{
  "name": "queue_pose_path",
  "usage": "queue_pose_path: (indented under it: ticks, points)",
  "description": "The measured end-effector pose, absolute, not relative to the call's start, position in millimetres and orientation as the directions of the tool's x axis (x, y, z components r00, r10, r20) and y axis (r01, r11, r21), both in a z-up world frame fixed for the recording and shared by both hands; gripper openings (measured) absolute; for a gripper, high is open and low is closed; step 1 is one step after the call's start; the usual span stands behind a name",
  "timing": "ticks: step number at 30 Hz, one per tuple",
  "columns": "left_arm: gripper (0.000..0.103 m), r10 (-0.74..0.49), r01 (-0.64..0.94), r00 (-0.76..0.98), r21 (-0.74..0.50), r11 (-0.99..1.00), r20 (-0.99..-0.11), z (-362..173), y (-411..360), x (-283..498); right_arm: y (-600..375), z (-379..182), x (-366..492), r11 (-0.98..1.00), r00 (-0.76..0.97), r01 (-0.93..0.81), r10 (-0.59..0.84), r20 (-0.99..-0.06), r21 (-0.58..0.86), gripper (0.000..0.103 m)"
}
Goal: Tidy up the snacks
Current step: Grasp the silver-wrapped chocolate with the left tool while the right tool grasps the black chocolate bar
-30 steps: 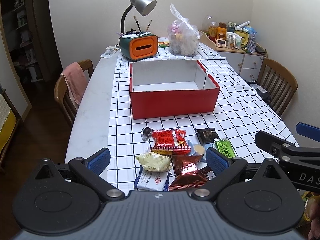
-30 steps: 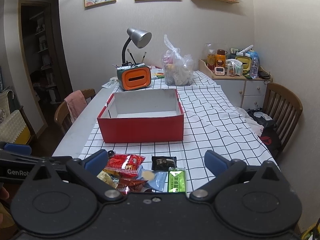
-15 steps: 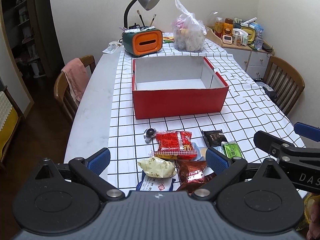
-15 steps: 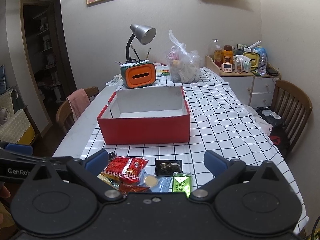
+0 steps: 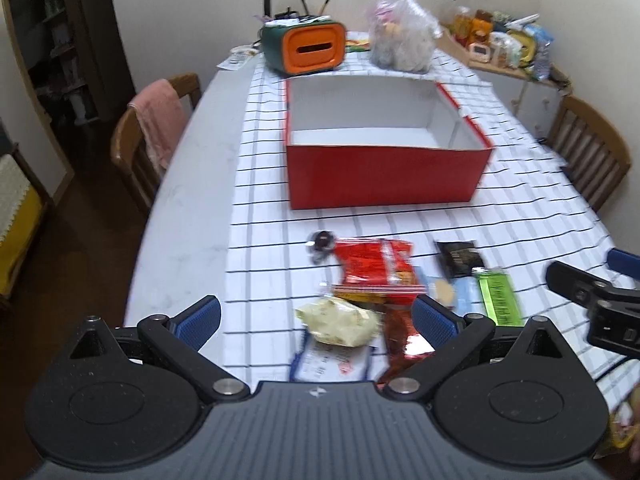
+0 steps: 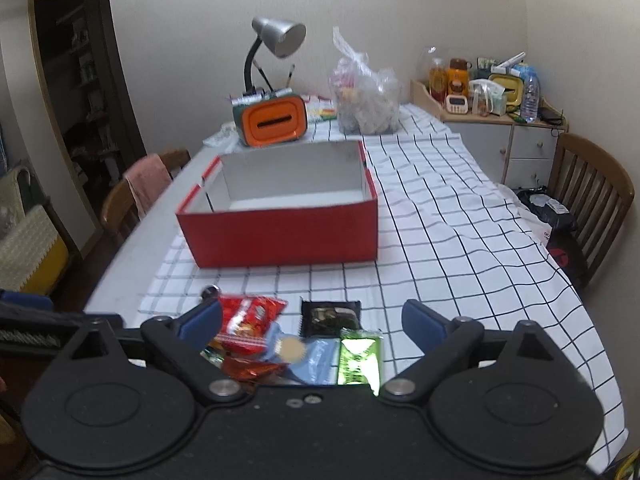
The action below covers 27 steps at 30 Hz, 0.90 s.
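Note:
A pile of snack packets lies on the checked cloth near the table's front edge: a red bag [image 5: 374, 266] [image 6: 248, 320], a pale yellow pouch [image 5: 338, 320], a black packet [image 5: 460, 258] [image 6: 330, 316], a green packet [image 5: 496, 298] [image 6: 360, 358] and a white-blue packet [image 5: 332, 362]. Behind them stands an empty red box [image 5: 384, 176] [image 6: 280, 240]. My left gripper [image 5: 316, 318] hangs open above the yellow pouch. My right gripper [image 6: 312, 320] is wide over the pile, jaws closing, pads touching nothing.
An orange and green holder [image 5: 308, 48] with a desk lamp [image 6: 276, 40] and a clear plastic bag [image 6: 366, 100] stand behind the box. Wooden chairs [image 5: 156, 136] [image 6: 588, 196] flank the table. A cluttered cabinet [image 6: 492, 120] is at the back right.
Both grippers have moved forward and down toward the snack pile, and both views tilt lower. The right jaws have narrowed slightly.

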<state>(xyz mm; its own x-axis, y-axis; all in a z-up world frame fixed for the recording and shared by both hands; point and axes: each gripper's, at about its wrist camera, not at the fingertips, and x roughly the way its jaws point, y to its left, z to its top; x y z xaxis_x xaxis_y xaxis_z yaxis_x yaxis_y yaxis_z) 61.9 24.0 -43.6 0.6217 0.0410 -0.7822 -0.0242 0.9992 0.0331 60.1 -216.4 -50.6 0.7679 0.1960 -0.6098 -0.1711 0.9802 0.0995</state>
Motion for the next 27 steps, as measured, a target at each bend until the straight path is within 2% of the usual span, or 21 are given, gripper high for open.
queue_pose_path:
  ticks: [12, 16, 19, 22, 27]
  points:
    - [0.102, 0.031, -0.001, 0.557, 0.037, 0.999, -0.830, -69, 36, 146, -233, -93, 118, 0.978, 0.689, -0.203, 0.174, -0.703, 0.043, 0.090]
    - [0.099, 0.019, -0.005, 0.504, 0.019, 1.000, -0.863, -88, 40, 179, -231, -107, 141, 0.968, 0.642, -0.245, 0.210, -0.738, 0.062, 0.087]
    - [0.097, 0.013, 0.007, 0.467, 0.018, 1.000, -0.884, -102, 42, 200, -225, -115, 154, 0.940, 0.595, -0.337, 0.259, -0.761, 0.056, 0.086]
    - [0.096, 0.027, 0.002, 0.431, 0.031, 1.000, -0.902, -116, 44, 220, -216, -122, 164, 0.889, 0.562, -0.458, 0.282, -0.778, -0.008, 0.086]
    - [0.089, 0.014, -0.006, 0.363, 0.013, 1.000, -0.932, -135, 47, 242, -205, -137, 186, 0.792, 0.496, -0.605, 0.288, -0.819, -0.088, 0.081]
